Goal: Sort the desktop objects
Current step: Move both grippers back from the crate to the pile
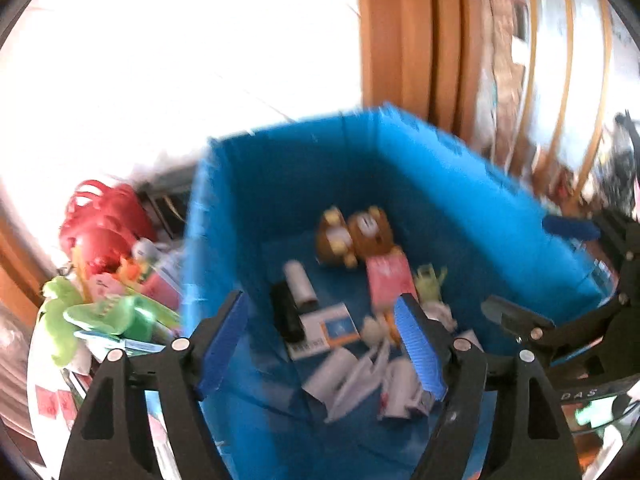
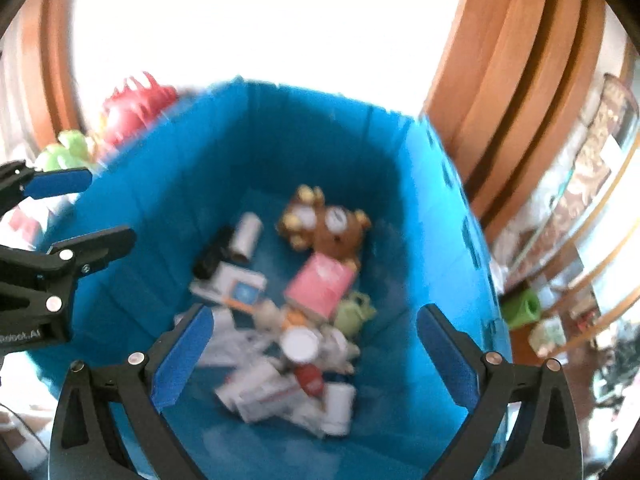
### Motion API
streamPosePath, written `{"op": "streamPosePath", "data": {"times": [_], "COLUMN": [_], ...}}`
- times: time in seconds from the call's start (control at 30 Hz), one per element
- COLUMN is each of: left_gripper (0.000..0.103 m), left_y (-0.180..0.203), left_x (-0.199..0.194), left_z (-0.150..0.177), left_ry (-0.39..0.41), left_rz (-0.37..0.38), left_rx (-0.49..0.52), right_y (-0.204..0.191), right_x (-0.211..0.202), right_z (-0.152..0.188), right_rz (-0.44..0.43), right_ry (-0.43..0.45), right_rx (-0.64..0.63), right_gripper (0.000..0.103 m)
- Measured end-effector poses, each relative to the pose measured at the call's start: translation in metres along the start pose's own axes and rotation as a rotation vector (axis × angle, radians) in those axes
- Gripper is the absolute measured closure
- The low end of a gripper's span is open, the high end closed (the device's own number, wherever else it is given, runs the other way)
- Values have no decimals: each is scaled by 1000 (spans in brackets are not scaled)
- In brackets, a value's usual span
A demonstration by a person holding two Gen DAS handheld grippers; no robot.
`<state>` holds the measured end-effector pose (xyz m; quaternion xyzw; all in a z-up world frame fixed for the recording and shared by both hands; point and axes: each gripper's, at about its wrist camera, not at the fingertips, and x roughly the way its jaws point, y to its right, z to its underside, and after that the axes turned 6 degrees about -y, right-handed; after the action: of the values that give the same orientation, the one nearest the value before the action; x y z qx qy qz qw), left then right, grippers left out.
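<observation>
both hand-held grippers, left (image 1: 324,344) and right (image 2: 316,356), apart and empty above blurred blue bin (image 2: 440,220) clutter

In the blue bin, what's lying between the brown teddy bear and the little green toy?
A pink box lies between the brown teddy bear and the small green toy, on the floor of the blue bin. The right wrist view shows it best.
</observation>
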<state>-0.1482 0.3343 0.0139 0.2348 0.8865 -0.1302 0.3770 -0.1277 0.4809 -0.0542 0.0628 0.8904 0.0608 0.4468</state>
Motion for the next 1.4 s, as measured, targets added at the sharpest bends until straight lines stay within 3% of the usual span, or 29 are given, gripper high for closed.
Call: {"op": "streamPosePath", "data": {"times": [0.13, 0.3, 0.6, 0.73, 0.9, 1.07, 1.2, 1.4], "left_gripper": [27, 27, 27, 27, 27, 27, 27, 27], "left_y": [-42, -111, -272, -339, -405, -440, -454, -454], "left_x": [-28, -45, -42, -29, -3, 33, 69, 121], "left_z": [23, 60, 153, 200, 247, 282, 294, 282], "left_ry": [111, 138, 23, -66, -155, -230, -276, -296], "left_rz": [-71, -199, -436, -453, -487, -479, -407, -294], "left_rx": [-83, -174, -382, -458, -527, -568, -619, -669], "right_y": [-26, -62, -173, -236, -310, -346, -357, -360], "right_x": [-21, -39, -50, -42, -4, 58, 119, 189], "right_z": [3, -6, -35, -44, -53, -48, -32, -8], "right_rz": [-52, -145, -263, -278, -287, -266, -240, -231], "right_ry": [102, 222, 324, 328, 262, 141, 13, -169], "right_rx": [16, 67, 75, 44, 28, 76, 135, 189], "right_gripper": [0, 0, 0, 0, 0, 0, 0, 0]}}
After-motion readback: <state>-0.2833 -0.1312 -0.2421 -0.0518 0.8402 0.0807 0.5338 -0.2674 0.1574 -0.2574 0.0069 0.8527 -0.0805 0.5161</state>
